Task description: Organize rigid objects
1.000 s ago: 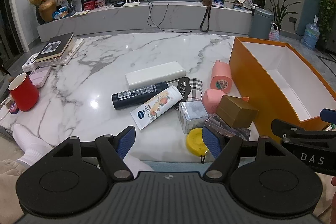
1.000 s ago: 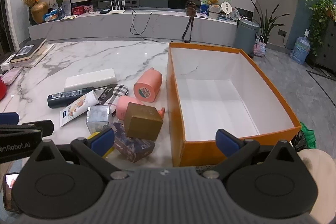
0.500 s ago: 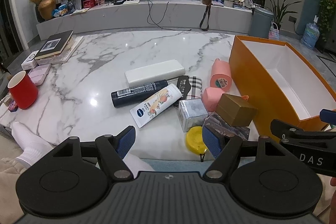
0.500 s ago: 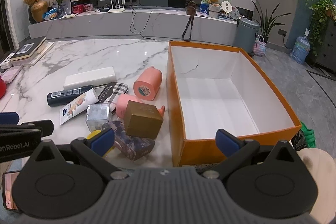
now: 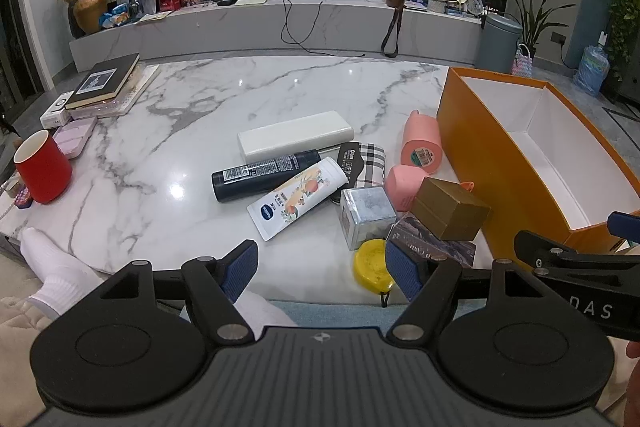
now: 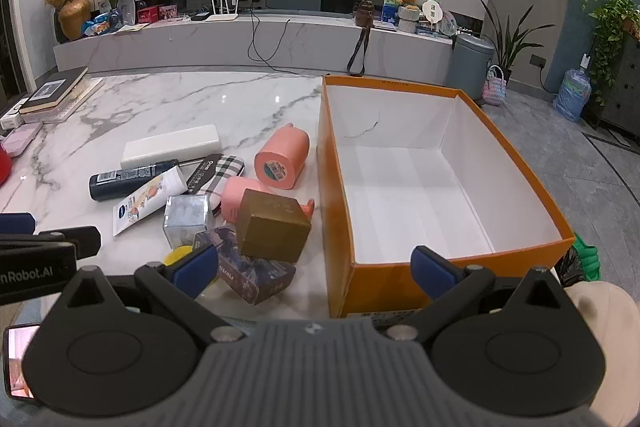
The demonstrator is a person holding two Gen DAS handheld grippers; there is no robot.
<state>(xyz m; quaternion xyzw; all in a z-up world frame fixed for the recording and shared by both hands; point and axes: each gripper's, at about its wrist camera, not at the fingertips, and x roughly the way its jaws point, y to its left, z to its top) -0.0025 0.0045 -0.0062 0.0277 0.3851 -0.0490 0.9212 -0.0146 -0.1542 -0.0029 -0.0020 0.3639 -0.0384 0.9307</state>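
Both your tools are hanging at the near edge of the marble bench [image 5: 304, 83] w/ nothing in them. Left tool [image 5: 320, 269] has its fingers spread wide, right tool [image 6: 316, 269] even wider.

Orange box [image 6: 334, 195] sits on the right side of the bench, open top, white inside, nothing in it. Everything else is piled just left of it: gold box [image 6: 274, 229] tilted on top of a dark printed box [image 6: 260, 273], clear cube [image 6: 186, 217] beside those, yellow disc [image 5: 370, 263] right at the near edge. Behind them are 2 pink cylinders [image 6: 282, 159] on their sides, the farther one almost touching the orange wall. Plaid case [image 5: 364, 163], lotion tube [image 5: 298, 197], dark bottle [image 5: 264, 175] and long white box [image 5: 296, 137] fan out to the left, tube lying over the bottle.

Red cup [image 5: 42, 173] and books [image 5: 104, 83] are way off at the far left.
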